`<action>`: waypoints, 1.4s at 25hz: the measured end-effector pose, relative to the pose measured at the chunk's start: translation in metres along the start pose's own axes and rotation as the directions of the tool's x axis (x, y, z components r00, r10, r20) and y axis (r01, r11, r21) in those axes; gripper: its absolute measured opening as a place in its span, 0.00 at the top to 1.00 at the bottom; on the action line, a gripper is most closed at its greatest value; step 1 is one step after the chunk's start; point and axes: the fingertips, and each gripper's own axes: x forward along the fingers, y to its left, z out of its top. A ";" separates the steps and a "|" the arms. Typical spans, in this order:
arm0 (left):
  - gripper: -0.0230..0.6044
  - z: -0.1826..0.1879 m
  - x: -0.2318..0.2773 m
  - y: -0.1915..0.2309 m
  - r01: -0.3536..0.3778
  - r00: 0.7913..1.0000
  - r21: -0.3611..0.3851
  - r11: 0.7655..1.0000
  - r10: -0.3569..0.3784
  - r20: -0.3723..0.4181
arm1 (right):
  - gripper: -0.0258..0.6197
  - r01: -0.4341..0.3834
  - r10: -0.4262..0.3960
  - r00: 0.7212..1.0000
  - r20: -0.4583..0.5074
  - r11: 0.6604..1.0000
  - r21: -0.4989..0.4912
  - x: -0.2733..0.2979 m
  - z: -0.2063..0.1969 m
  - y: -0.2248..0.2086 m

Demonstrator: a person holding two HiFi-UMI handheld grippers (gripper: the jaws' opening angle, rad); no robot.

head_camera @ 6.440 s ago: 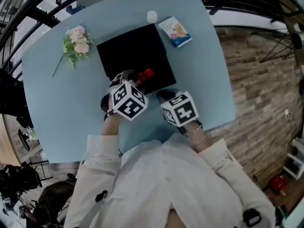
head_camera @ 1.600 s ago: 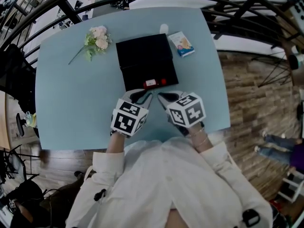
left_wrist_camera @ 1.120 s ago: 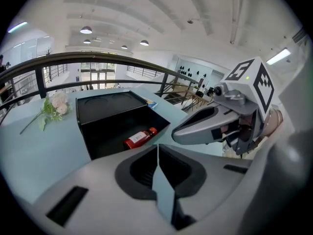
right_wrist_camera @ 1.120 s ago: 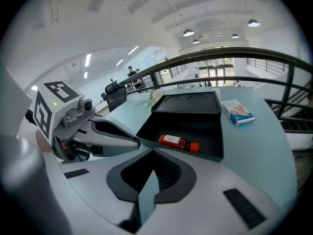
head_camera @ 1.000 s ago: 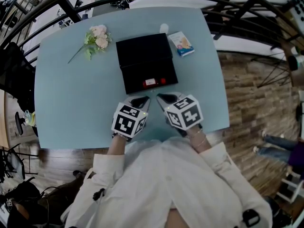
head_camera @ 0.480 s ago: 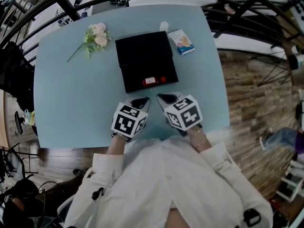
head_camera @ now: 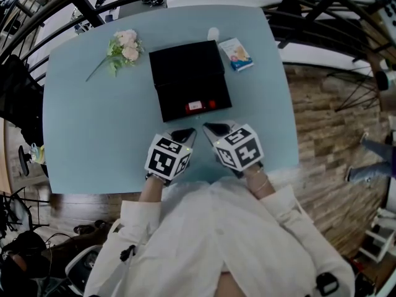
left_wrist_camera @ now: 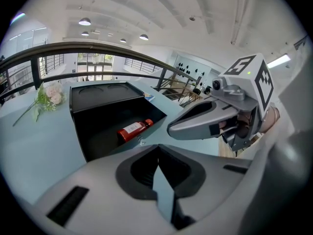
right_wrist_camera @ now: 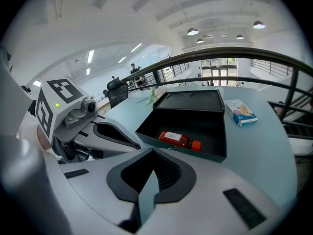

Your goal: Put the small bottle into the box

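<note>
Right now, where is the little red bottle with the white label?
In the head view, the small red bottle lies on its side inside the open black box, cap pointing right, around the middle of the pale blue table.

left claw (head_camera: 184, 133): jaws together, empty | right claw (head_camera: 211, 129): jaws together, empty | side by side

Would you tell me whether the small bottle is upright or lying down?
Lying down. The small bottle rests on its side on the floor of the open black box, as both gripper views show.
</note>
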 end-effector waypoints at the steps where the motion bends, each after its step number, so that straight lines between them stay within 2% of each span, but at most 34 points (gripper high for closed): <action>1: 0.95 0.000 0.000 0.001 0.000 1.000 -0.003 1.000 0.000 -0.001 | 0.96 -0.002 0.002 1.000 0.000 1.000 -0.003 0.000 0.000 0.001; 13: 0.95 0.001 -0.001 0.006 0.010 1.000 -0.036 0.999 -0.009 0.014 | 0.96 -0.007 0.007 1.000 -0.001 1.000 0.000 0.001 0.001 0.000; 35: 0.95 -0.007 0.003 -0.003 0.031 0.999 -0.008 0.999 -0.032 -0.032 | 0.96 -0.021 0.021 1.000 -0.023 1.000 -0.012 0.003 -0.004 0.004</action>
